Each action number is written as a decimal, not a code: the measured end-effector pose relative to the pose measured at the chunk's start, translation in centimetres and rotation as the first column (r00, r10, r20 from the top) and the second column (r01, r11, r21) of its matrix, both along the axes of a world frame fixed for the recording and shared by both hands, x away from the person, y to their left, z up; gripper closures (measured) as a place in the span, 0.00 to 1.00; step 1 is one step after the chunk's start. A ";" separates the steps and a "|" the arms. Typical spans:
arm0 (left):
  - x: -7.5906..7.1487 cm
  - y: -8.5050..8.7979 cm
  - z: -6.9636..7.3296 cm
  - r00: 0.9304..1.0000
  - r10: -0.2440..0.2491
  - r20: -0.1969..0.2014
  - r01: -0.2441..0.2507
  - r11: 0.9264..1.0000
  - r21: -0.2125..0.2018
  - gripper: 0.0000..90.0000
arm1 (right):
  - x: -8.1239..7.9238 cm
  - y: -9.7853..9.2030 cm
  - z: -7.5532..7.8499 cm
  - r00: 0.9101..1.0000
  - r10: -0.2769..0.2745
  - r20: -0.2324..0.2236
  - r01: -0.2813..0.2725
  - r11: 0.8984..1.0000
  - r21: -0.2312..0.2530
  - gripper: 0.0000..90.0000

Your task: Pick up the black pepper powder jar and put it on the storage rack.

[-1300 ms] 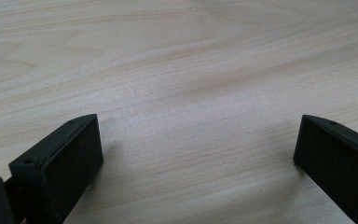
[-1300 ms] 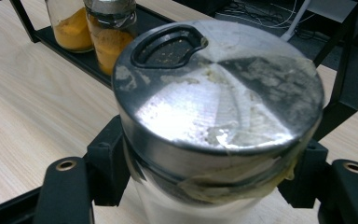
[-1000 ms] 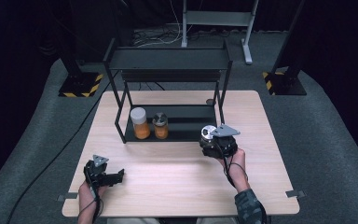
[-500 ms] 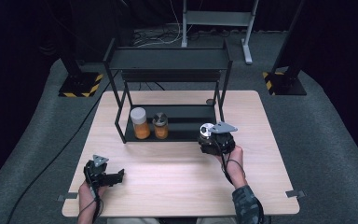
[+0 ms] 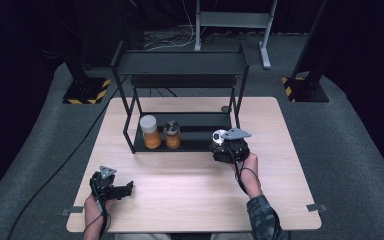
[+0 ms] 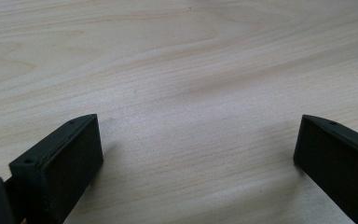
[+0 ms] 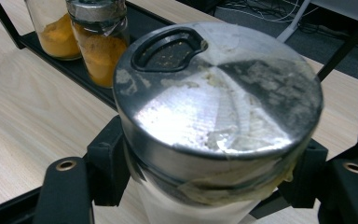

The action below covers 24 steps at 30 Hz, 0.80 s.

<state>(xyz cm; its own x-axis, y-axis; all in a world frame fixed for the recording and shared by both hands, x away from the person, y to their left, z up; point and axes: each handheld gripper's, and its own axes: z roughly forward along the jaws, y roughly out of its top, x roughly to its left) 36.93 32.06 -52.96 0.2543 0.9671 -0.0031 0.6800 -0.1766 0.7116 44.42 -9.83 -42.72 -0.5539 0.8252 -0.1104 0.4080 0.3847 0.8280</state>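
My right gripper (image 5: 228, 148) is shut on a jar with a scuffed metal shaker lid (image 7: 219, 88) and holds it upright just above the table, at the right front corner of the black two-tier rack (image 5: 180, 62). In the high view the jar's lid (image 5: 219, 135) shows beside the grey plate. The black fingers (image 7: 105, 158) press the jar's sides below the lid. On the rack's lower tier (image 5: 205, 121) stand a white-lidded jar (image 5: 150, 132) and a metal-lidded jar (image 5: 172, 135), both with orange powder. My left gripper (image 5: 124, 189) rests open over the table at the front left, with bare wood between its jaws (image 6: 198, 135).
The wooden table (image 5: 190, 200) has open room across its front and middle. A small dark disc (image 5: 225, 108) lies behind the rack's right leg. Black stands with yellow-striped bases (image 5: 86, 92) sit on the grey floor beyond the table.
My right gripper has shifted slightly to the left with the jar, closer to the rack's front corner. The left gripper has stayed where it was.
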 end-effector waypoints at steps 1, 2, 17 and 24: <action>0.0 0.0 0.0 1.000 -0.001 -0.001 0.001 1.000 0.001 0.01 | 0.1 0.0 0.0 1.000 0.000 -0.001 0.000 1.000 0.000 0.34; 0.0 0.0 0.0 1.000 -0.001 -0.001 0.001 1.000 0.002 0.01 | 0.1 0.1 0.0 1.000 0.000 -0.001 0.000 1.000 0.000 0.34; 0.0 0.0 0.0 1.000 -0.001 -0.001 0.001 1.000 0.002 0.01 | 0.9 0.3 0.0 1.000 -0.004 -0.007 0.004 1.000 -0.007 0.34; 0.0 0.0 0.0 1.000 -0.001 -0.002 0.001 1.000 0.002 0.01 | 1.4 0.5 -0.1 1.000 -0.007 -0.012 0.007 1.000 -0.010 0.34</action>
